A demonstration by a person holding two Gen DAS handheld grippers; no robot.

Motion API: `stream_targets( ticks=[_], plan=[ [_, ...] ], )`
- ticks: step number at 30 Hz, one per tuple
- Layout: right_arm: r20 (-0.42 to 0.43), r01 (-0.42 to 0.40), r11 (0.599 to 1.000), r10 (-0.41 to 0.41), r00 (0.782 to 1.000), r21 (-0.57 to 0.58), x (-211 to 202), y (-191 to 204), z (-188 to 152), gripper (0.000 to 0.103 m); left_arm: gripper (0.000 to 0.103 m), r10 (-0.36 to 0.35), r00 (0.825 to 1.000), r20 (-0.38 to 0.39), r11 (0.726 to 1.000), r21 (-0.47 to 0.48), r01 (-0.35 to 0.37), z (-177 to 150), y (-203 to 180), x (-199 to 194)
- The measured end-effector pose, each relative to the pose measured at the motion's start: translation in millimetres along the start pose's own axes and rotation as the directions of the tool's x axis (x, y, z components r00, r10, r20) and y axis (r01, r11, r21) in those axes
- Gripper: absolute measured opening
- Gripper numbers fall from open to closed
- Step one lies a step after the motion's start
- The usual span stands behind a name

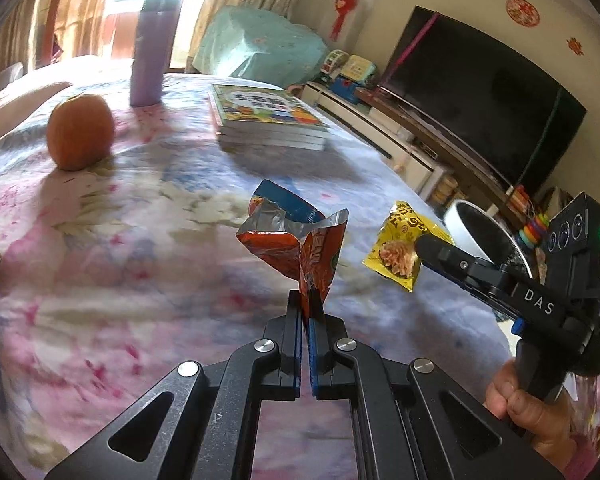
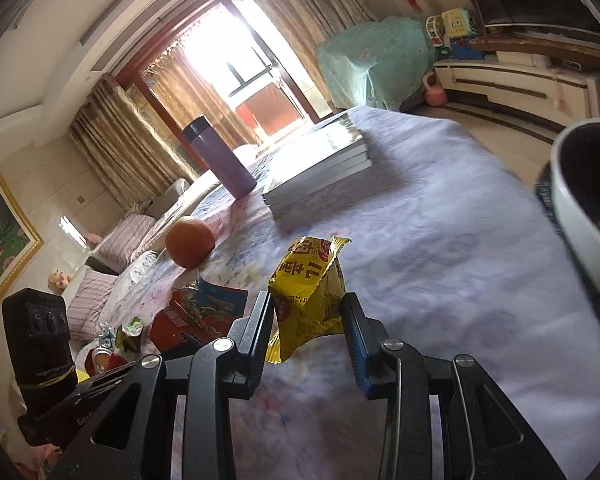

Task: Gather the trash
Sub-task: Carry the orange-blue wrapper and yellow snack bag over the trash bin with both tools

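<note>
My left gripper (image 1: pixel 308 300) is shut on an orange snack wrapper (image 1: pixel 300 240) with a silver inside and holds it above the flowered tablecloth (image 1: pixel 120 280). My right gripper (image 2: pixel 306 312) is shut on a yellow snack packet (image 2: pixel 308 292), also held above the table. In the left wrist view the right gripper (image 1: pixel 420 248) shows at the right with the yellow packet (image 1: pixel 400 248) in it. In the right wrist view the orange wrapper (image 2: pixel 196 316) shows at the lower left. A white bin (image 2: pixel 584 208) with a dark inside stands at the table's right edge; it also shows in the left wrist view (image 1: pixel 472 224).
An orange (image 1: pixel 80 132), a purple flask (image 1: pixel 152 52) and a stack of books (image 1: pixel 264 116) sit at the far side of the table. More wrappers (image 2: pixel 116 344) lie at the left. A TV (image 1: pixel 480 96) on a low cabinet stands beyond the table.
</note>
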State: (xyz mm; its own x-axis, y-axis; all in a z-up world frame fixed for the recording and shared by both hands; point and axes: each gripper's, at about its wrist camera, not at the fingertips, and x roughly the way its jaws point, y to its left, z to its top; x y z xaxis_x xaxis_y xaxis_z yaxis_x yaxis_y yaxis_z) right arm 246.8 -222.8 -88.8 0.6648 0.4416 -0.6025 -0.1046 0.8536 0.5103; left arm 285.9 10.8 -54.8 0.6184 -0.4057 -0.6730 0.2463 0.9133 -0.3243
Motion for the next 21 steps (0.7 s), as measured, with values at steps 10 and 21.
stream_targets(
  ticks=[10, 21],
  plan=[
    [0.045, 0.018, 1.000, -0.018, 0.999, -0.012, -42, -14, -9, 0.036, 0.001, -0.006, 1.000, -0.022, 0.998, 0.069, 0.007, -12, -44, -4],
    [0.062, 0.044, 0.999, -0.044, 0.997, -0.006, -73, -30, -18, 0.036, 0.001, 0.009, 0.999, -0.044, 0.991, 0.133, -0.003, -18, -84, -5]
  ],
)
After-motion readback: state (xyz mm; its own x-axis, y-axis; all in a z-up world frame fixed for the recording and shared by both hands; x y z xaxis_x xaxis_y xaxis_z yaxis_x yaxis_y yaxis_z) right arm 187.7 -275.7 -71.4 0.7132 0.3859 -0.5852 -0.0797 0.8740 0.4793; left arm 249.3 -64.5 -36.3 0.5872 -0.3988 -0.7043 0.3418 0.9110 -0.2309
